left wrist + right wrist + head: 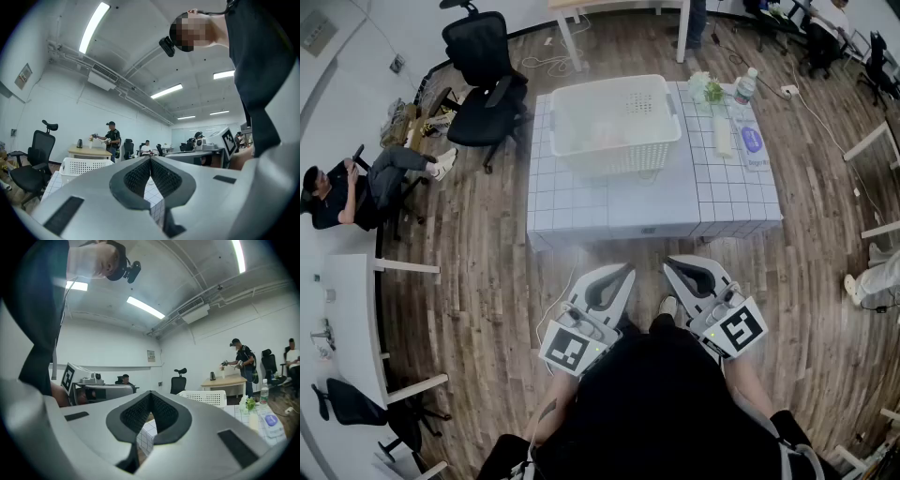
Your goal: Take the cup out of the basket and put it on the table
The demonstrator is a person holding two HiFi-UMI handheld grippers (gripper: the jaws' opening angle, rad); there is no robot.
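A: Jaw state?

B: Both pairs are seen pressed together with nothing between them. The left gripper (pixel 626 270) and right gripper (pixel 668 266) are held level, near the body.

A: Where is the cup?

B: It is judged to be inside the white perforated plastic basket (pixel 609 155) at the far side of the white tiled table (pixel 619 202). Only a pale blur is made out within. The basket lies straight ahead, well apart from both tips, long side left-right. The left gripper is judged slightly nearer.
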